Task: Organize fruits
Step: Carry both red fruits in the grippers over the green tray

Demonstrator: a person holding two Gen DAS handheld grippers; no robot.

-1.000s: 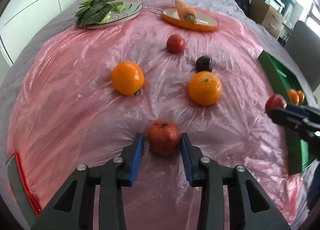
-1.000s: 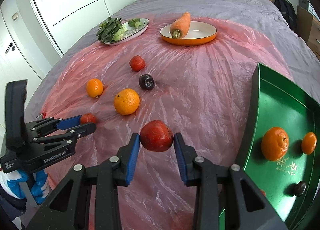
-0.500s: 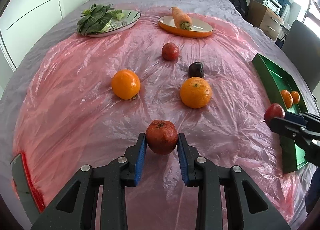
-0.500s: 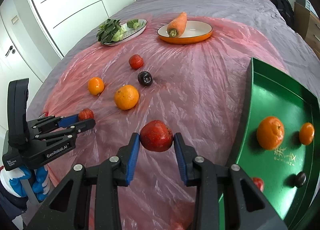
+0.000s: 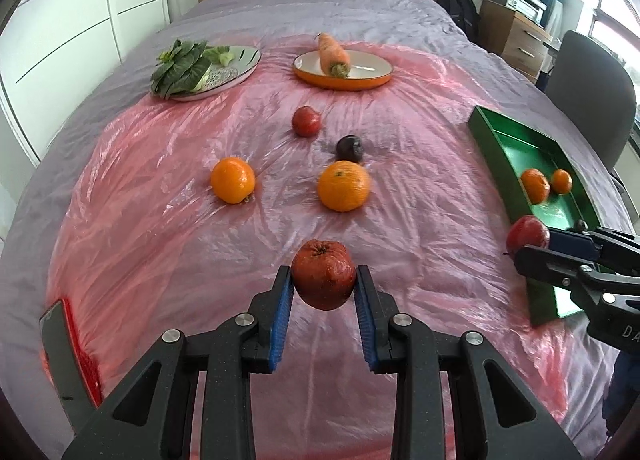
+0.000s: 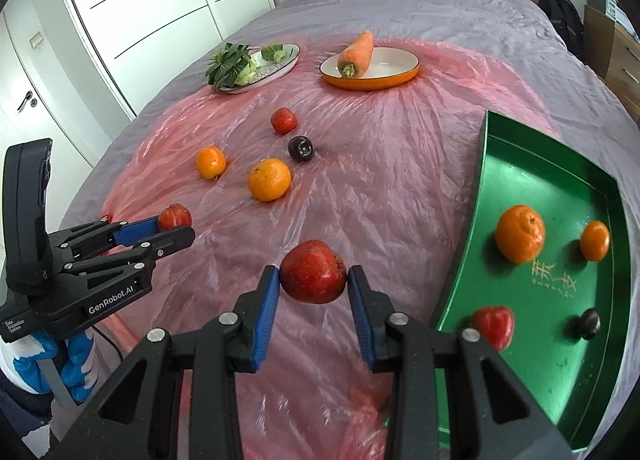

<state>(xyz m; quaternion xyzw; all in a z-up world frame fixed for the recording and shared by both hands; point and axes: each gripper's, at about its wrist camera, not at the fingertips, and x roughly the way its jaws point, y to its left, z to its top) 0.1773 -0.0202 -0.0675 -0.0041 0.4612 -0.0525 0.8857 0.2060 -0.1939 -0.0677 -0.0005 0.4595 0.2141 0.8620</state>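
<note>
Blue rubber pads of the left gripper (image 5: pixel 324 292) pinch a dark red, dimpled round fruit (image 5: pixel 323 280) from both sides, low in the middle of the left wrist view and lifted clear of the crinkled pink plastic sheet (image 5: pixel 160 179) spread over the grey bedcover. At the right edge of that view the right gripper (image 5: pixel 532 246) shows side-on, its tips closed on a glossy red apple-like fruit (image 5: pixel 527 234); in its own view that fruit (image 6: pixel 313 277) sits squeezed between the blue pads at centre, just left of the green metal tray (image 6: pixel 480 219). Inside the tray, at the right of the frame, lie a large orange (image 6: pixel 520 233), a smaller orange (image 6: pixel 595 240), a red fruit (image 6: pixel 493 326) partly hidden behind a gripper finger, and a small dark plum (image 6: pixel 589 323). On the sheet, toward the middle of the left wrist view, rest two more oranges (image 5: pixel 233 179) (image 5: pixel 344 191), well apart, with a dark purple plum (image 5: pixel 349 147) just behind the right-hand one and a small red fruit (image 5: pixel 306 121) farther back. Near the top of the frame stand a pale oval plate of leafy greens (image 5: pixel 236 63) at upper left and an orange-rimmed white dish (image 5: pixel 372 69) holding a carrot (image 5: pixel 333 53).
</note>
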